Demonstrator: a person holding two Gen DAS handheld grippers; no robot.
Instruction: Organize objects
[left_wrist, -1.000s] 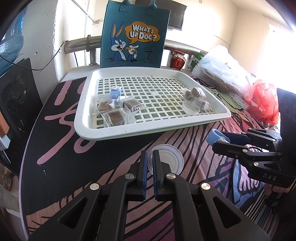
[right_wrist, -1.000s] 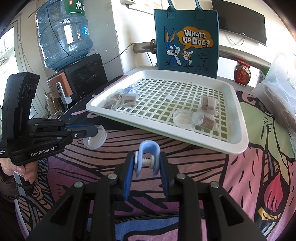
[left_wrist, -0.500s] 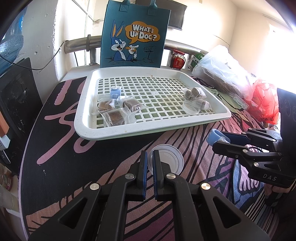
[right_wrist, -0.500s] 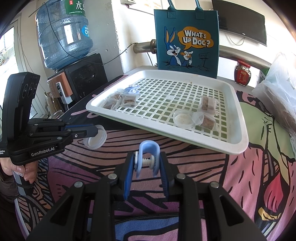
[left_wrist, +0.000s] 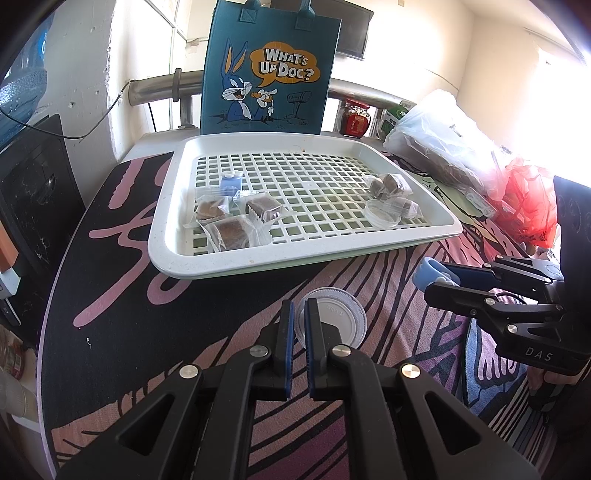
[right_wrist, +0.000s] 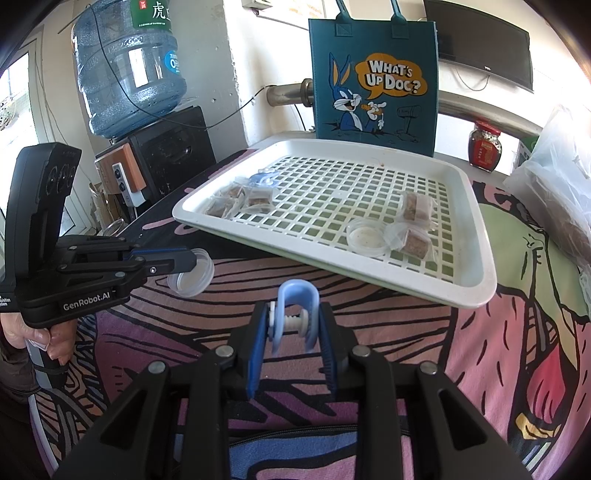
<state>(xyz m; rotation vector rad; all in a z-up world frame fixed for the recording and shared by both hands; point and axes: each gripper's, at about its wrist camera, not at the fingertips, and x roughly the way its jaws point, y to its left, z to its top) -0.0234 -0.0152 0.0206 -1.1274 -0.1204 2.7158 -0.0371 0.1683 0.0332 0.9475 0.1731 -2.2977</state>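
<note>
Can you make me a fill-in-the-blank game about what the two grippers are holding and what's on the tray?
1. The left gripper is shut on a small clear round plastic ____.
2. The right gripper is shut on a light blue plastic ____.
3. The white slotted plastic tray stands in front of a teal tote bag printed with a cartoon ____.
4. The wrapped brown cakes lie ____ the tray.

Missing words: lid; clip; rabbit; on

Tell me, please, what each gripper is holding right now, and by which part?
The left gripper pinches the clear round dish by its rim. The right gripper clamps the blue U-shaped clip across its two outer sides.
</note>
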